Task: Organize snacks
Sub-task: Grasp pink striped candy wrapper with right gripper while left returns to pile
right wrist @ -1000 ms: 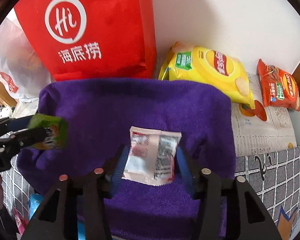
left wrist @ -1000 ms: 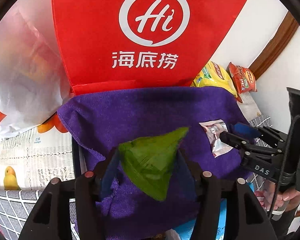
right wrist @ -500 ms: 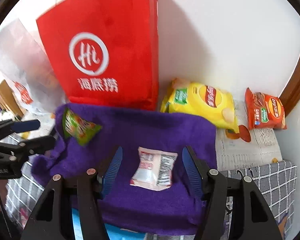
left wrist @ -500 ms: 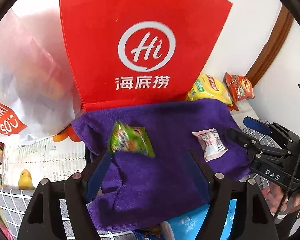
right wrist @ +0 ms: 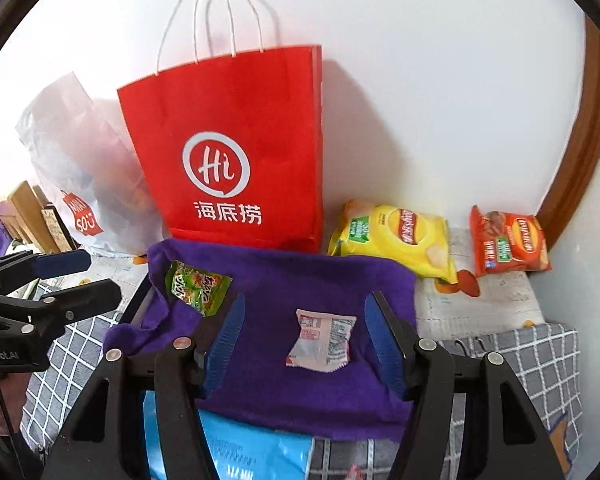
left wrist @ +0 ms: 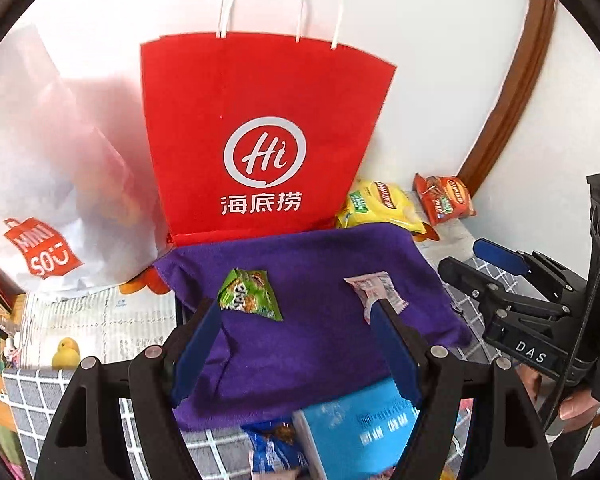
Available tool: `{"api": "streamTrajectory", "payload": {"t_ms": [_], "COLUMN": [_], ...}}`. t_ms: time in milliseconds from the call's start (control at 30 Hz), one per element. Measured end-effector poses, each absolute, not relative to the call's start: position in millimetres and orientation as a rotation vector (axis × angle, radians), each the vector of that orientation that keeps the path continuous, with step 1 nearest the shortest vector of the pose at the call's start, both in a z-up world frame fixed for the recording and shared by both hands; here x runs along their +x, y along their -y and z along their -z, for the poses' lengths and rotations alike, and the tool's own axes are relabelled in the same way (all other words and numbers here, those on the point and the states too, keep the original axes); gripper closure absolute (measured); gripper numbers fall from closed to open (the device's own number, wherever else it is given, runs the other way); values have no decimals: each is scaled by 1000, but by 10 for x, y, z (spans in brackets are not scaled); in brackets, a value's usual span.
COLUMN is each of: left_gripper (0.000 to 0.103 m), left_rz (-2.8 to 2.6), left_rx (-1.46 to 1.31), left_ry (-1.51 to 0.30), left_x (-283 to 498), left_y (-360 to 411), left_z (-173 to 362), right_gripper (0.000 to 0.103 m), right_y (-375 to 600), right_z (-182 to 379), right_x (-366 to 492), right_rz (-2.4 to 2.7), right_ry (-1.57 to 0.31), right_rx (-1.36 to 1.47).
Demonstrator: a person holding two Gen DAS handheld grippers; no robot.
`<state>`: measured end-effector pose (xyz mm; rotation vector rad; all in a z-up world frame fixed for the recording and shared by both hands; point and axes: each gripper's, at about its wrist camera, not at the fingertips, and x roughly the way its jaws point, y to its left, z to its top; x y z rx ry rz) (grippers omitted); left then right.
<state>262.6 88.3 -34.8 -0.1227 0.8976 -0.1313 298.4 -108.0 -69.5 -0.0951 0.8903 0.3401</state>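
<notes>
1. Left gripper (left wrist: 296, 316): jaws spread wide, holding nothing, hovering above the near part of the purple towel (left wrist: 308, 344).
2. Right gripper (right wrist: 304, 332): jaws also wide apart and empty, framing the white snack packet (right wrist: 322, 340) without touching it.
3. On the towel: green snack packet (left wrist: 250, 294) lying flat at the far left, white packet at the right, the two well apart.
4. Beyond the towel: red paper bag (right wrist: 236, 148) upright against the wall, handles up, mouth open at the top; white plastic bag (right wrist: 80, 160) just to its left.
5. To the right, off the towel, on the printed mat: yellow chip bag (right wrist: 400, 240) and orange chip bag (right wrist: 508, 244), side by side near the wall.
6. Nearest the cameras: blue pack (left wrist: 360, 428) partly tucked under the towel's near edge.
7. Likely step in hand: choosing the next snack to fetch, since both packets sit released on the towel.
8. To do it well: keep jaws wide until over the chosen snack, approach from above, centre the pack between the pads.
9. For the puffy chip bags: pinch a sealed edge or corner, lightly, to avoid crushing or slipping off the inflated middle.
10. For the blue pack: slide out gently so the towel and its two packets stay put.
11. Set down in bare towel space, apart from the packets already there.
</notes>
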Motion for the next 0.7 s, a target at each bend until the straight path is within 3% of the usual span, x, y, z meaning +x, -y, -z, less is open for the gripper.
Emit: {"api": "streamTrajectory", "payload": {"t_ms": [367,700], "left_gripper": [28,28], "left_rz": [97,59], "left_rx": [-129,-157], "left_ry": [-875,-889], "left_x": [1918,1440], "left_y": [-961,-1002], "left_z": [233,318], "right_gripper": [41,41], "right_y": [1466,1967], "right_z": [659,1097], "right_x": [2314,1880], "right_rz": [-337,-251], "right_ry": [-981,-1062], "right_rx": [-3,-15]}}
